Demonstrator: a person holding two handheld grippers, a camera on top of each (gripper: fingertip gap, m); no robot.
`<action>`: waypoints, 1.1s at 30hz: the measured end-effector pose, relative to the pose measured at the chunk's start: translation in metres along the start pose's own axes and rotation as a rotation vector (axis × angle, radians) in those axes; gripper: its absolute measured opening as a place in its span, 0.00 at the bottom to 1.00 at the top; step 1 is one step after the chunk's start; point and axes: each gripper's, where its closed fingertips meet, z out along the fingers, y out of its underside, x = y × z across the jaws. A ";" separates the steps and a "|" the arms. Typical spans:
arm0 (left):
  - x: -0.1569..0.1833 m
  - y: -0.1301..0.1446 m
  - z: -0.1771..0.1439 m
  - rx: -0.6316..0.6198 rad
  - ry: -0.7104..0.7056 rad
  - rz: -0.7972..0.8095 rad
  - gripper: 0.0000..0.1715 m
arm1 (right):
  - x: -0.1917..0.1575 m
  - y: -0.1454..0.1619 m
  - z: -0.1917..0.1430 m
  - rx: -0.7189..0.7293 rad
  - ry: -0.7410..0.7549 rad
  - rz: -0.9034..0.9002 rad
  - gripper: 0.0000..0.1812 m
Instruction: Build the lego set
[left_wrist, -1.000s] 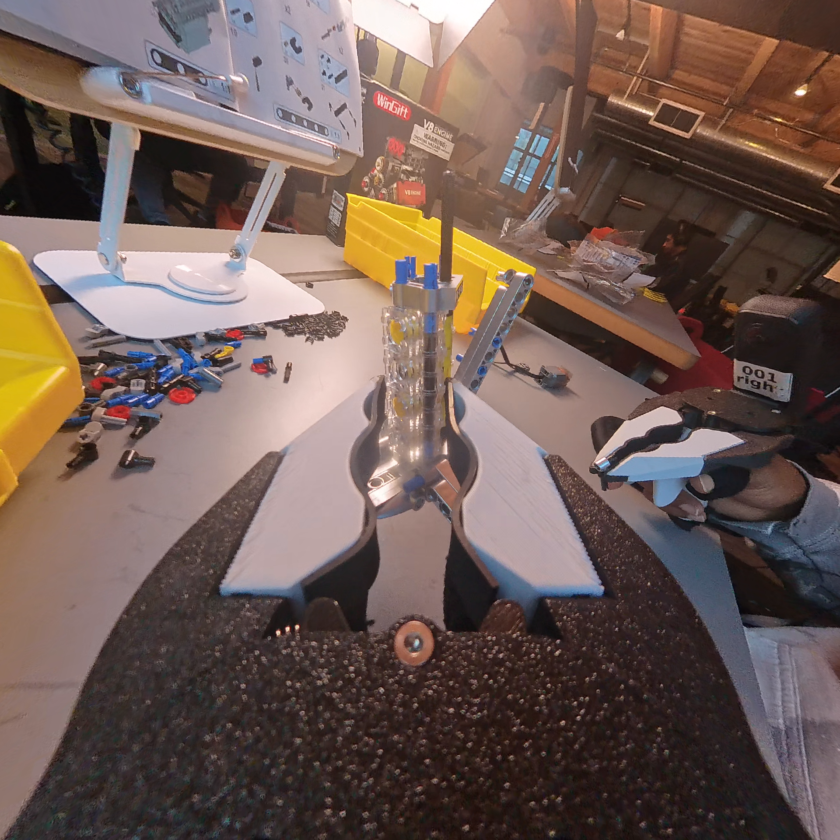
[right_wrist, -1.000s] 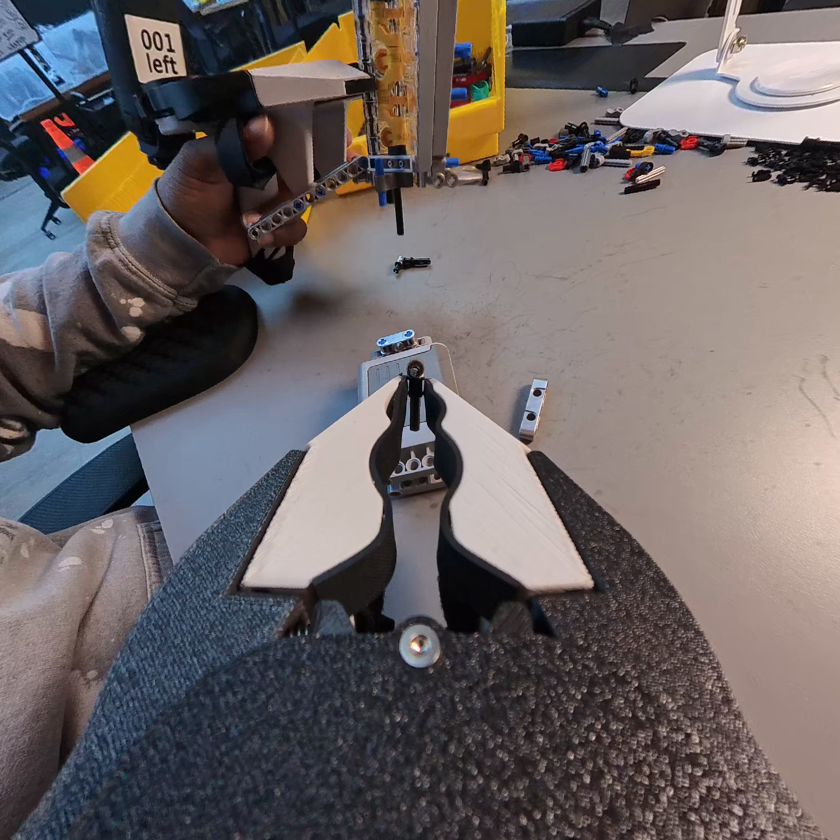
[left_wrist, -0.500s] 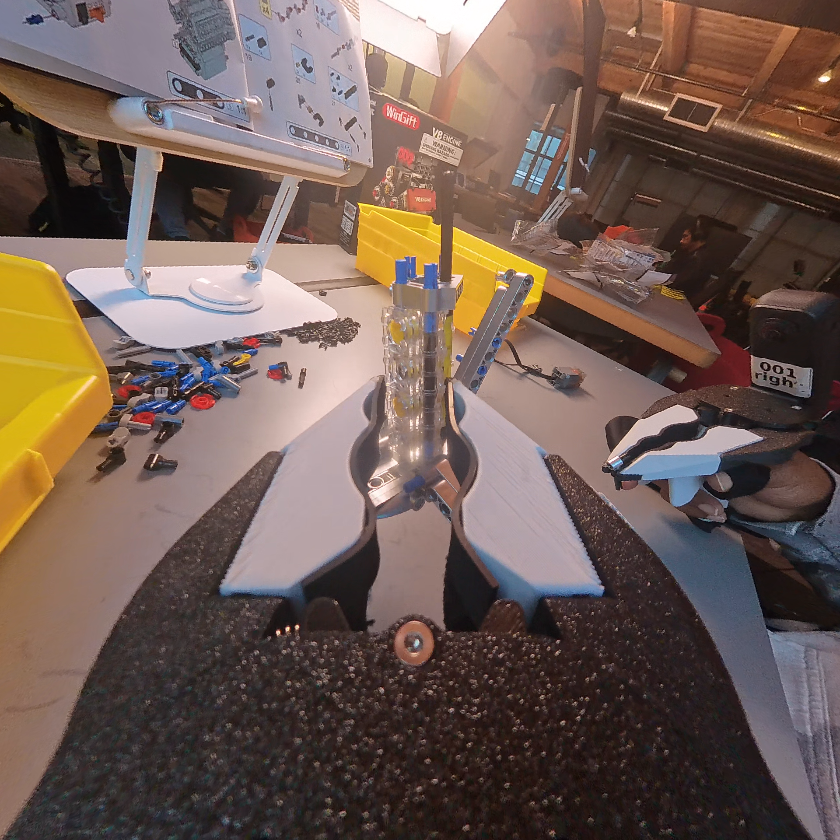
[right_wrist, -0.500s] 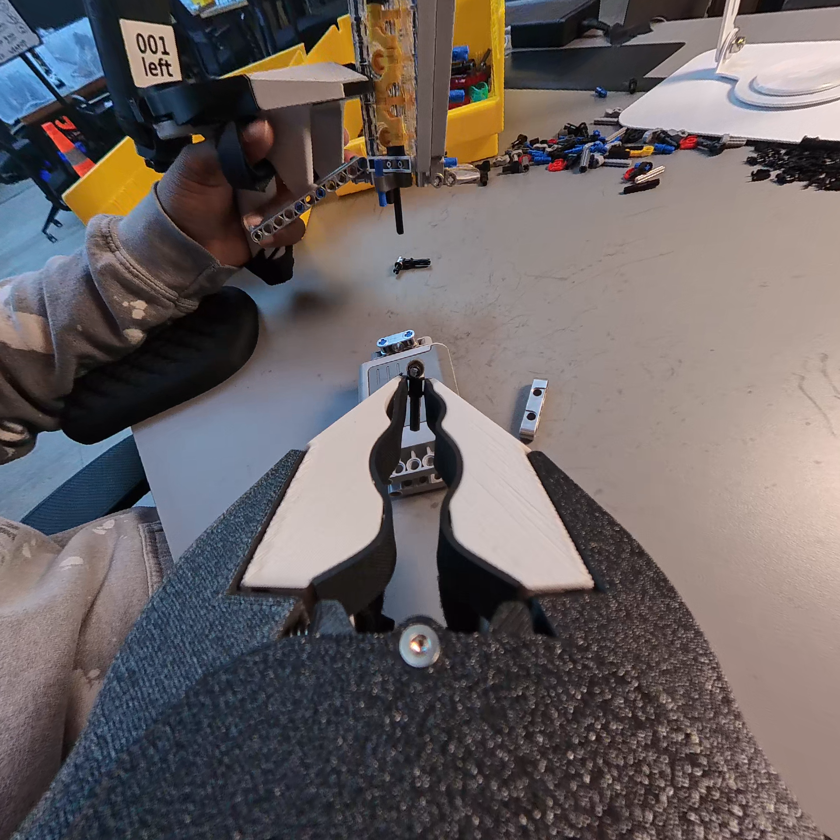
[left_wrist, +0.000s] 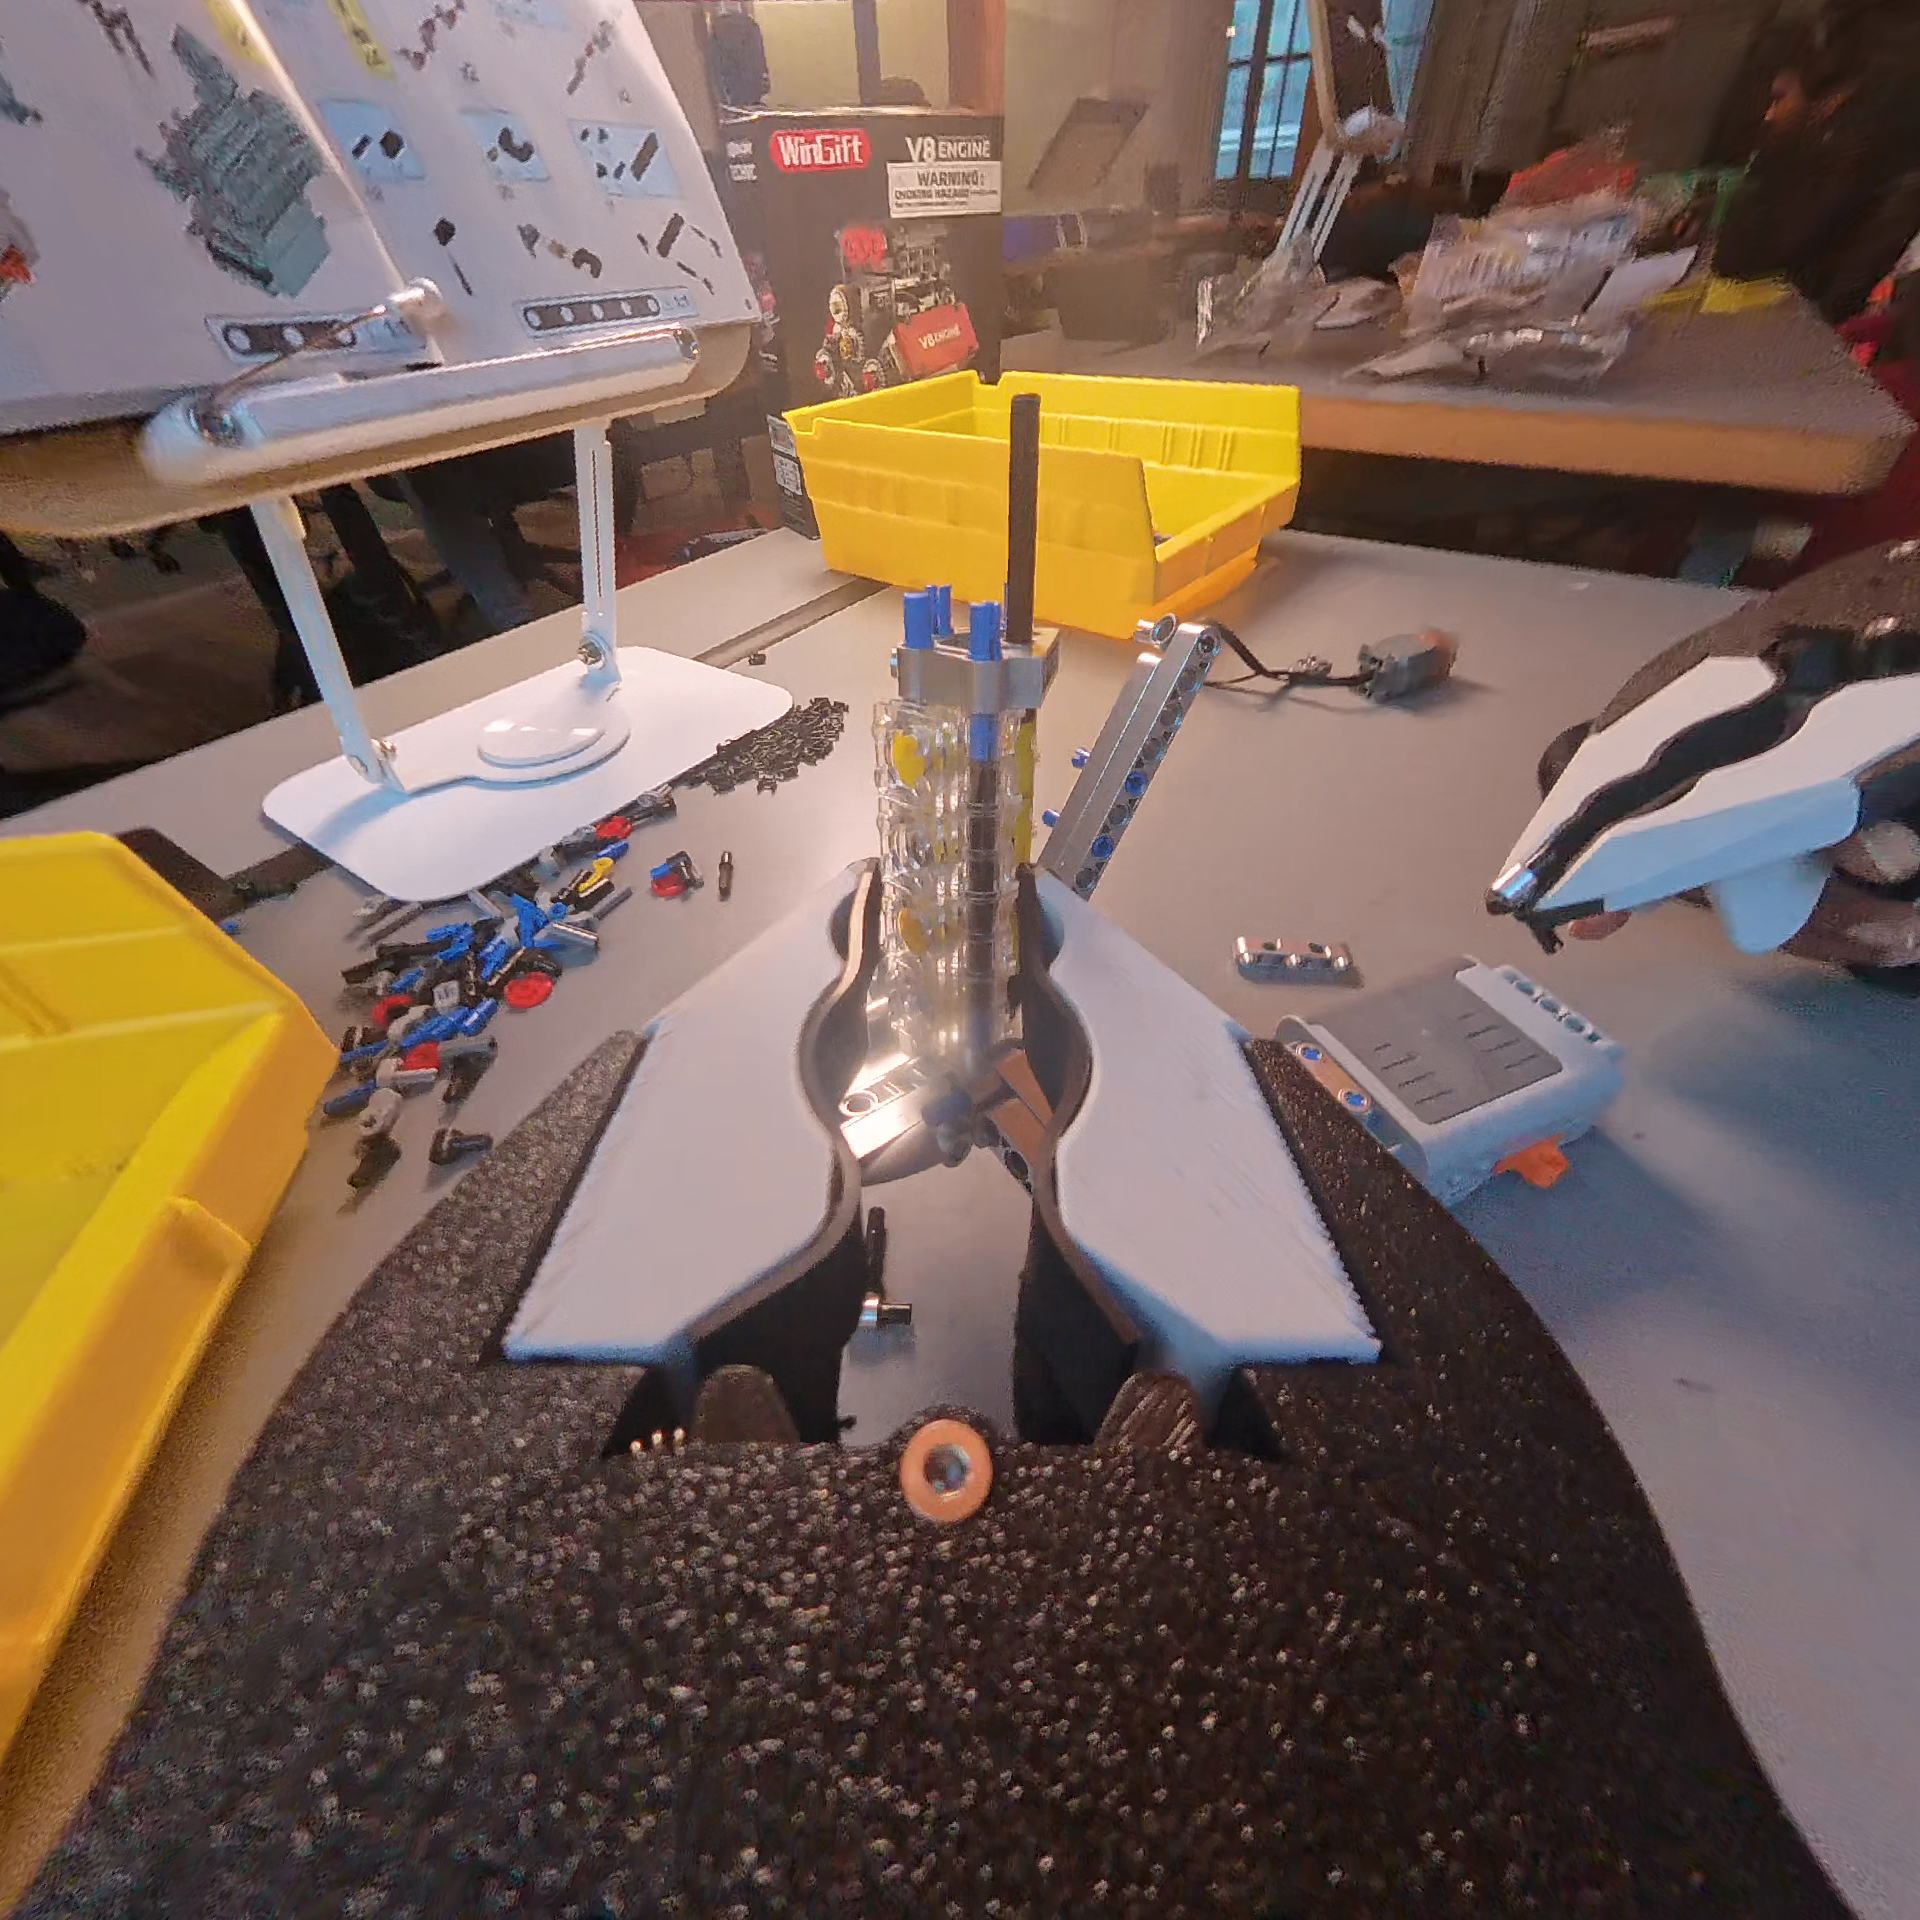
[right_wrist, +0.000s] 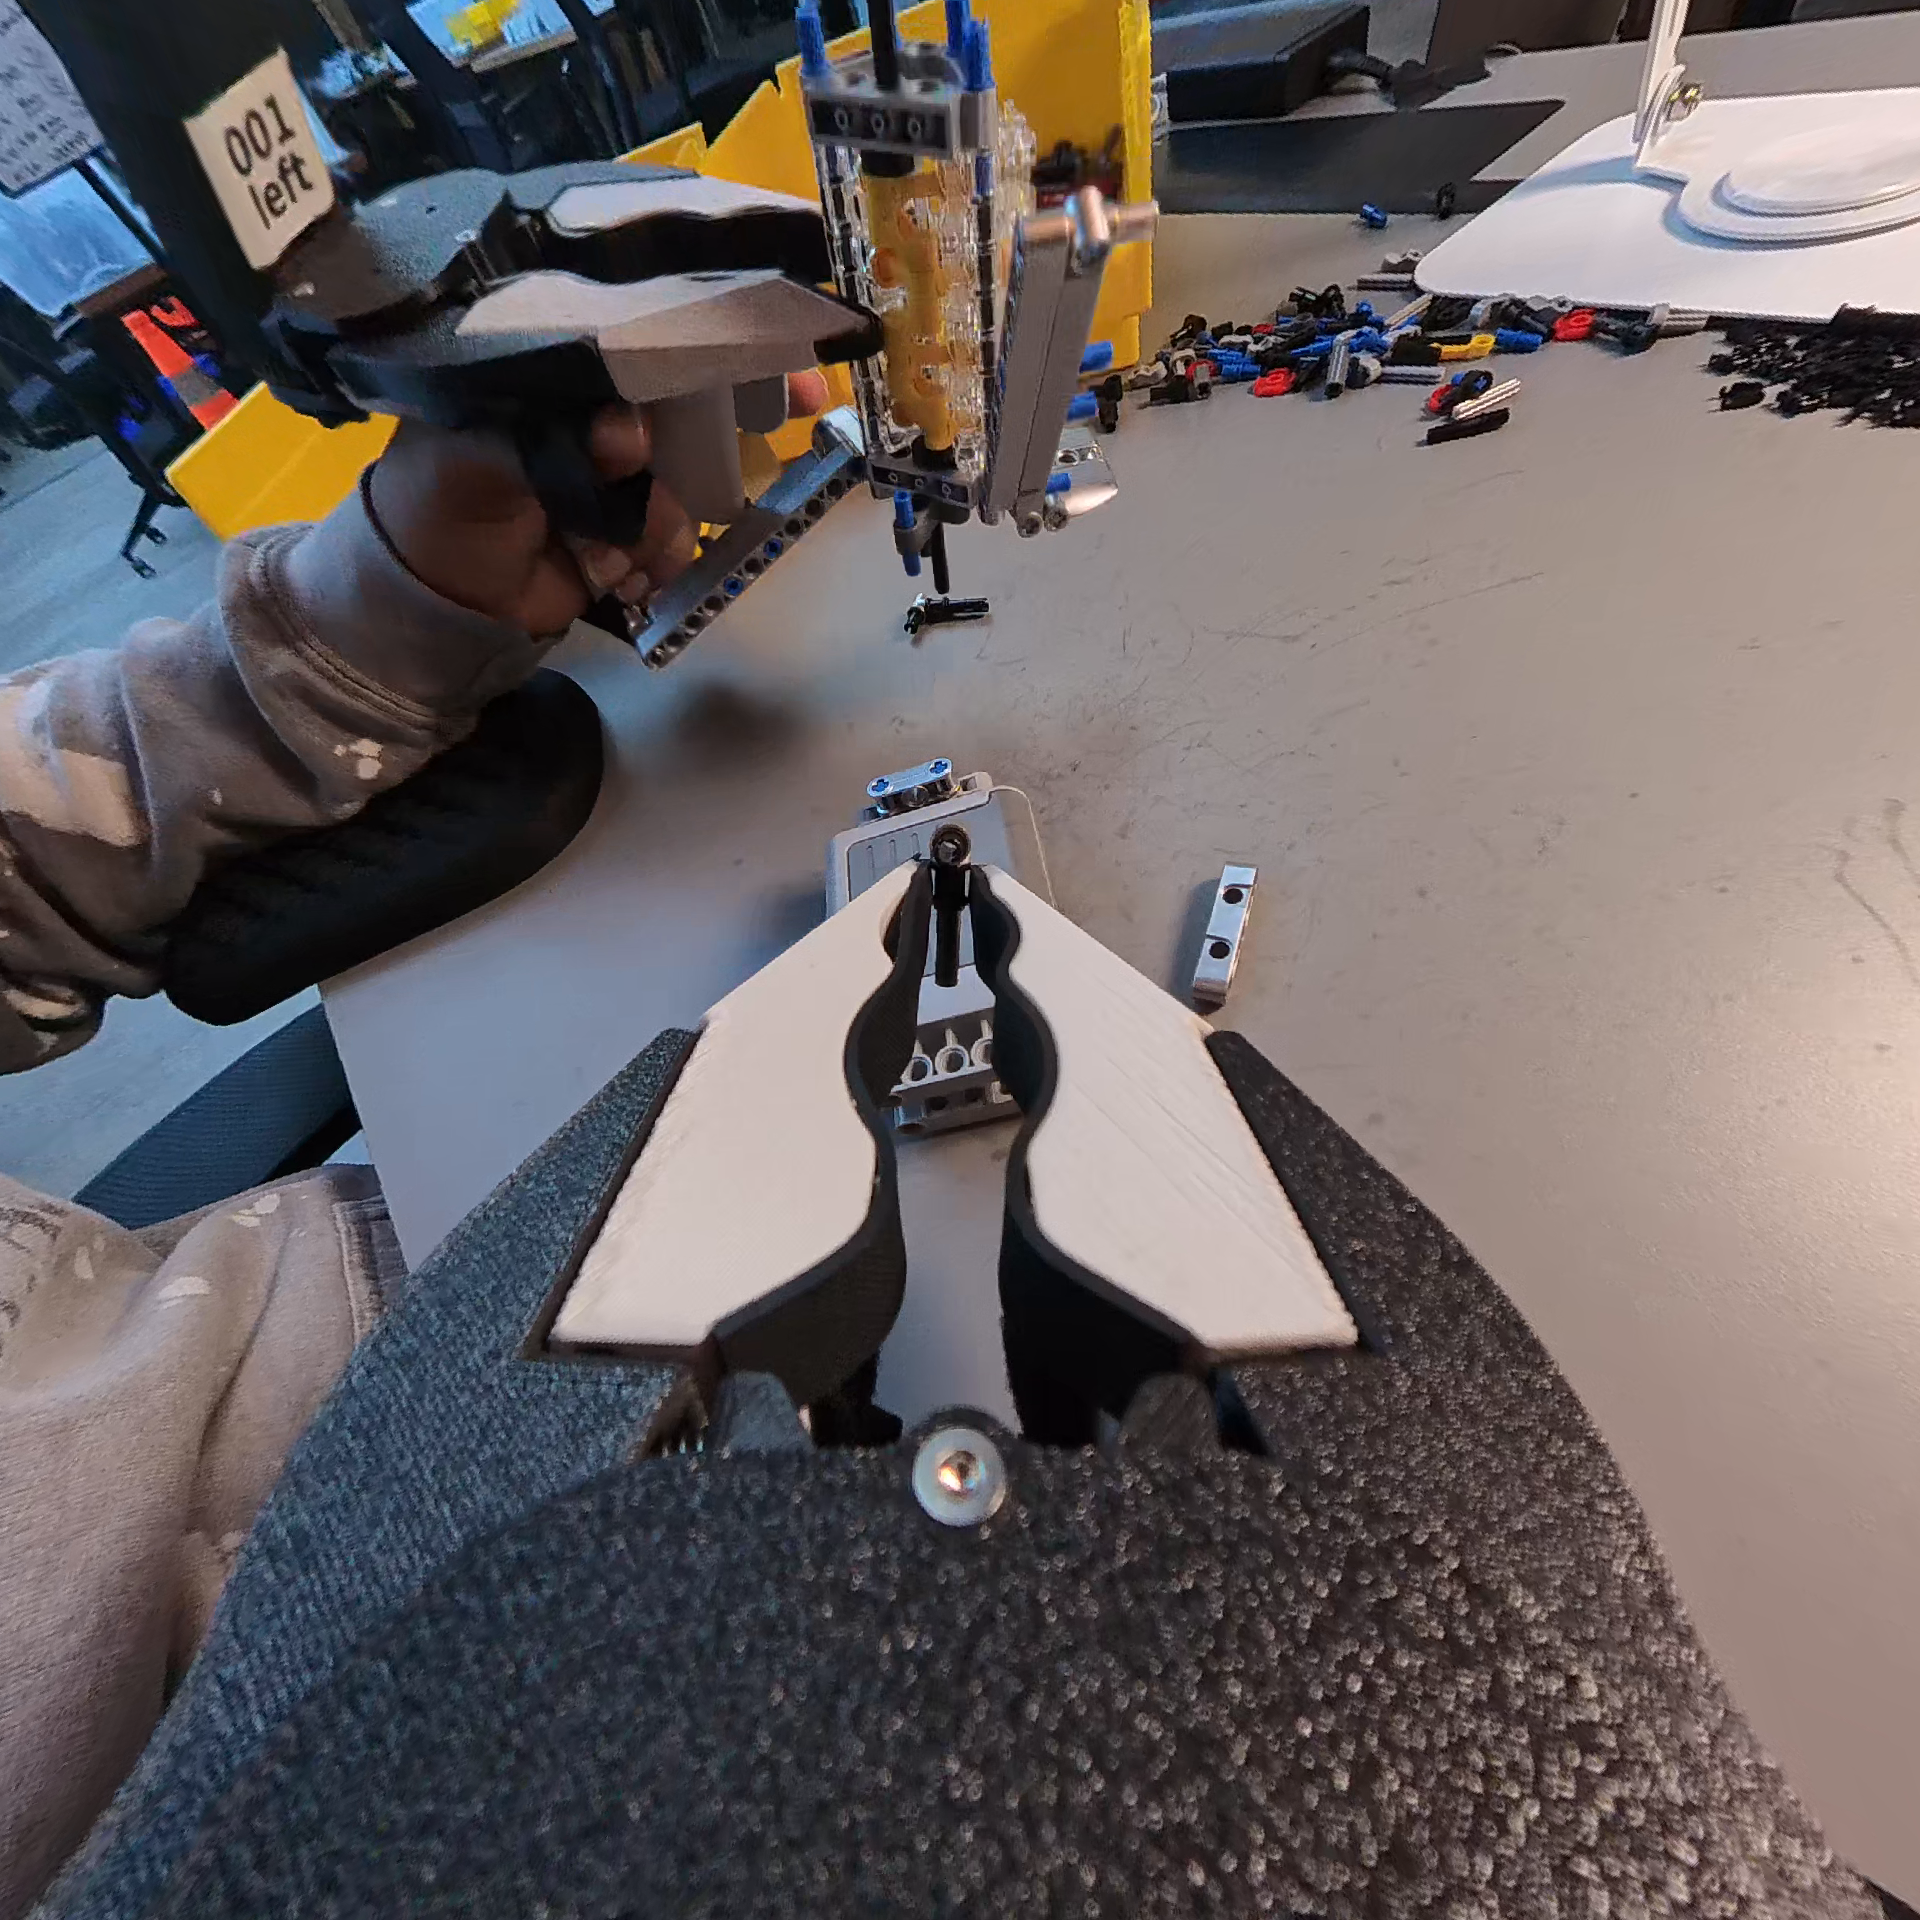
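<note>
My left gripper (left_wrist: 951, 914) has matt white plastic fingers and grainy black foam. It clamps a glossy clear-plastic engine block (left_wrist: 951, 831). The table (right_wrist: 1455, 831) looks smooth and matt grey; the bins (left_wrist: 1039, 488) are shiny yellow plastic.

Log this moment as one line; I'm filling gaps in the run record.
left gripper: shut on clear brick assembly, held upright above table | right gripper: shut on small black pin, over grey battery box

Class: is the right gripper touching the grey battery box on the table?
Apart. The left wrist view shows the right gripper raised clear of the grey battery box.
</note>
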 end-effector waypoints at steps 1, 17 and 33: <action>0.004 0.001 0.001 -0.015 -0.009 0.053 0.14 | 0.000 0.000 0.000 0.002 0.001 0.000 0.03; 0.028 0.025 0.017 -0.155 -0.046 0.385 0.14 | 0.000 -0.001 -0.001 0.010 0.001 0.001 0.03; 0.040 0.032 0.021 -0.176 -0.019 0.429 0.14 | 0.001 -0.002 -0.002 0.014 0.002 0.006 0.03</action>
